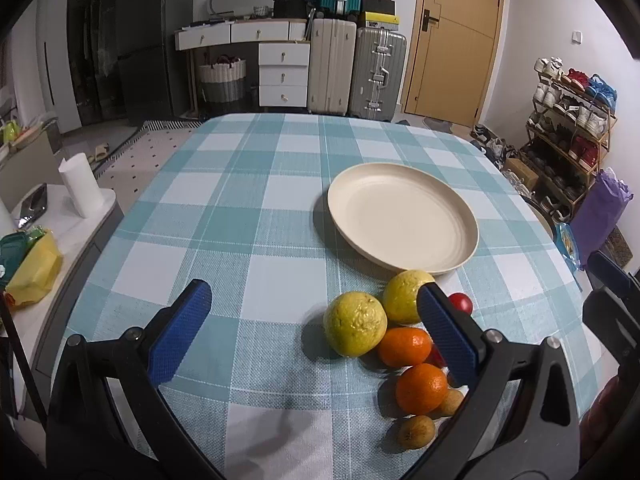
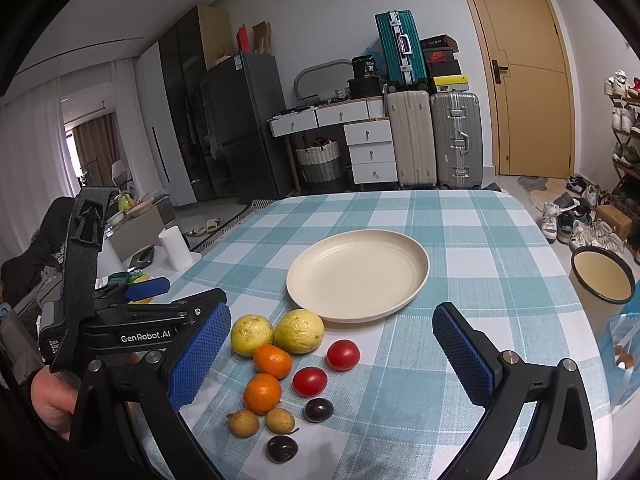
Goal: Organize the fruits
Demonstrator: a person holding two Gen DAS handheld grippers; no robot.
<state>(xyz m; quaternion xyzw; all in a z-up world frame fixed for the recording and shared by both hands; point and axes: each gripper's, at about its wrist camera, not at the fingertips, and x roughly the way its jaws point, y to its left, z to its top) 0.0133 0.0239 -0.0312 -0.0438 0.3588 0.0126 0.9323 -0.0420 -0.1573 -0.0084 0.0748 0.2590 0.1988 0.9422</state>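
A cream plate lies empty on the checked tablecloth; it also shows in the left wrist view. In front of it lies a cluster of fruit: two yellow guavas, two oranges, two tomatoes, two brown longans and two dark plums. My left gripper is open and empty, just left of the guava. My right gripper is open and empty, above the fruit.
The left gripper's body shows at the left of the right wrist view. A bin stands off the table's right edge. A side table with a paper roll stands at the left. Suitcases and drawers stand beyond.
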